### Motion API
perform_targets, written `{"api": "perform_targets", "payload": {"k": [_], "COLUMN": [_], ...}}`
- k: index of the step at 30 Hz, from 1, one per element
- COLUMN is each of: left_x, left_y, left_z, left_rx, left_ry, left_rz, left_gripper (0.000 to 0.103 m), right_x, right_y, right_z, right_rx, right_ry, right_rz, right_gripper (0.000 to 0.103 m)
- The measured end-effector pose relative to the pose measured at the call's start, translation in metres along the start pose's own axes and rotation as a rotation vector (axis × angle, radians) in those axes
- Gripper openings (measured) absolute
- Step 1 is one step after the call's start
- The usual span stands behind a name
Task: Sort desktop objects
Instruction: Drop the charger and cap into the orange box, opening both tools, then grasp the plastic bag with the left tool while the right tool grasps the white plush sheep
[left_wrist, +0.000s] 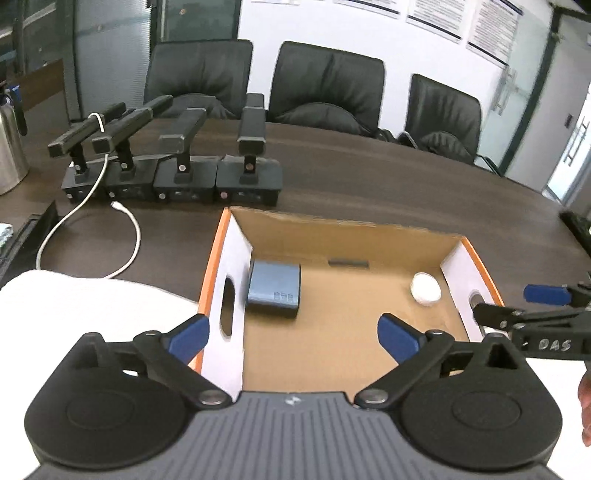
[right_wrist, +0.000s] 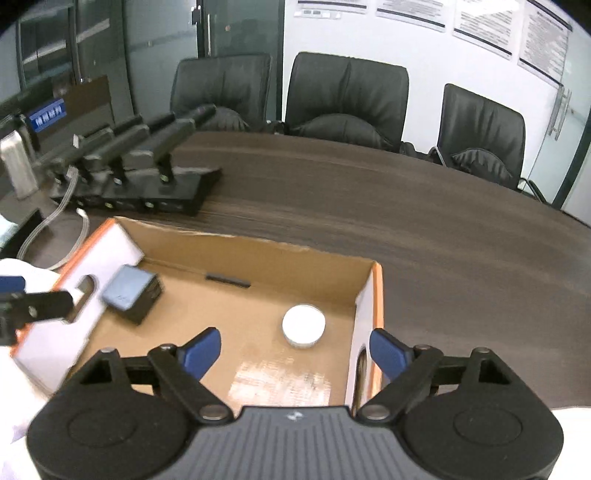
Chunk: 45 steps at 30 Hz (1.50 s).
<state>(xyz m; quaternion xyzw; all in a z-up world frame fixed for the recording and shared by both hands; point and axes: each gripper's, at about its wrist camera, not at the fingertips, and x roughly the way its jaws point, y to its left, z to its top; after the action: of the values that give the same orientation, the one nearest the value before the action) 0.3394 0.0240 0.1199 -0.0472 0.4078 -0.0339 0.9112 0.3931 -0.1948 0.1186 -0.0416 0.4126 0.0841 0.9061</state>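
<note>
An open cardboard box (left_wrist: 332, 225) with orange rim and white end walls stands on the dark table; it also shows in the right wrist view (right_wrist: 258, 251). Inside lie a blue-grey square case (left_wrist: 274, 287) (right_wrist: 131, 293) at the left and a white round tin (left_wrist: 425, 288) (right_wrist: 303, 325) at the right. My left gripper (left_wrist: 293, 334) is open and empty, above the box's near left part. My right gripper (right_wrist: 295, 350) is open and empty, above the box's near right corner, close to the tin. Each gripper shows at the edge of the other's view.
A row of black microphone stands (left_wrist: 177, 177) (right_wrist: 147, 192) sits behind the box at the left, with a white cable (left_wrist: 125, 236). A white cloth (left_wrist: 81, 306) lies left of the box. Three black chairs (left_wrist: 328, 88) line the far edge. A metal flask (left_wrist: 9, 147) stands far left.
</note>
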Motion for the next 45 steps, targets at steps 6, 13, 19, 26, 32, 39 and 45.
{"api": "perform_targets", "payload": {"k": [6, 13, 19, 26, 32, 39, 45], "left_x": [-0.063, -0.132, -0.171, -0.175, -0.165, -0.112, -0.085], "left_y": [-0.001, -0.002, 0.003, 0.009, 0.004, -0.036, -0.048], "left_z": [-0.074, -0.188, -0.277, -0.334, -0.304, -0.270, -0.263], "left_rx": [0.026, 0.084, 0.064, 0.012, 0.077, 0.259, 0.267], "left_ry": [-0.088, -0.214, -0.270, -0.219, -0.286, -0.270, -0.199], "left_rz": [-0.032, -0.092, -0.135, -0.125, -0.107, -0.180, -0.197], "left_gripper": [0.103, 0.103, 0.103, 0.103, 0.103, 0.098, 0.041], "right_x": [-0.069, -0.142, -0.188, -0.217, -0.209, -0.162, -0.127], "right_y": [0.007, 0.033, 0.057, 0.068, 0.055, 0.037, 0.026], "right_z": [-0.064, -0.177, -0.280, -0.363, -0.368, -0.316, -0.292], "right_rx": [0.011, -0.014, -0.064, -0.033, 0.049, 0.157, 0.243], "right_ry": [-0.053, -0.149, -0.200, -0.214, -0.219, -0.245, -0.192], "right_rz": [0.058, 0.146, 0.196, 0.211, 0.196, 0.186, 0.234], "right_gripper": [0.089, 0.090, 0.092, 0.092, 0.092, 0.079, 0.071]}}
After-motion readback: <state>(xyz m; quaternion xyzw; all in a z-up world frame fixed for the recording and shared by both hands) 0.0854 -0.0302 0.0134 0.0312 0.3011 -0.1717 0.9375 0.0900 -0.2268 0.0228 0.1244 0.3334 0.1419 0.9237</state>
